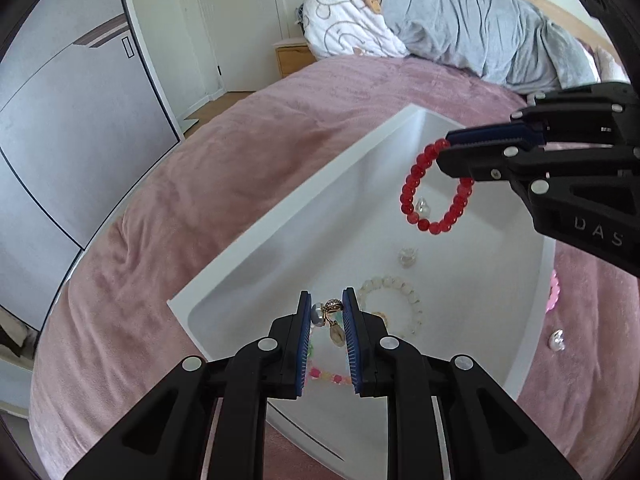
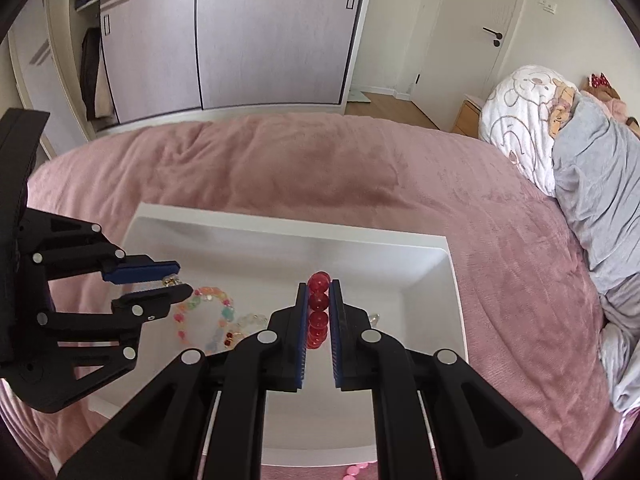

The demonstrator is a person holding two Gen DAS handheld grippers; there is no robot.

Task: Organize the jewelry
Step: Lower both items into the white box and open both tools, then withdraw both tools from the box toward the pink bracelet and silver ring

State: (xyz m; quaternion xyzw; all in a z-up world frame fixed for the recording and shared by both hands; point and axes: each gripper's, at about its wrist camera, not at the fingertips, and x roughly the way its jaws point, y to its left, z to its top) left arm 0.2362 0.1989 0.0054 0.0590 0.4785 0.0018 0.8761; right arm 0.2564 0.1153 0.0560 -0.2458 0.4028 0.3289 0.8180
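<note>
- Left wrist view, bottom centre: the left gripper is clamped on a small gold-and-pearl earring, pinched between the blue pads with its drop hanging free below. It is held over the near end of the white tray, probably so that it falls inside once let go.
- Left wrist view, right edge: the right gripper enters from the right, its jaws together on a red bead bracelet. Only the top of the loop is pinched; the rest hangs as an open ring above the tray's middle.
- Left wrist view, tray floor: a pale bead bracelet and two clear trinkets lie here, apparently already sorted. A further clear piece and some pink beads rest on the pink blanket at the lower right, outside the tray, so work seemingly remains.
- Right wrist view, centre: the same red bracelet is seen edge-on as a column of beads between the right gripper's closed pads, above the tray's middle.
- Right wrist view, left edge: the left gripper reaches in over the tray's left end, pinching the gold piece. A multicoloured bead bracelet lies on the tray floor just below and to its right.
- Right wrist view, bottom edge: pink beads peek out on the blanket, just outside the tray's near wall.
</note>
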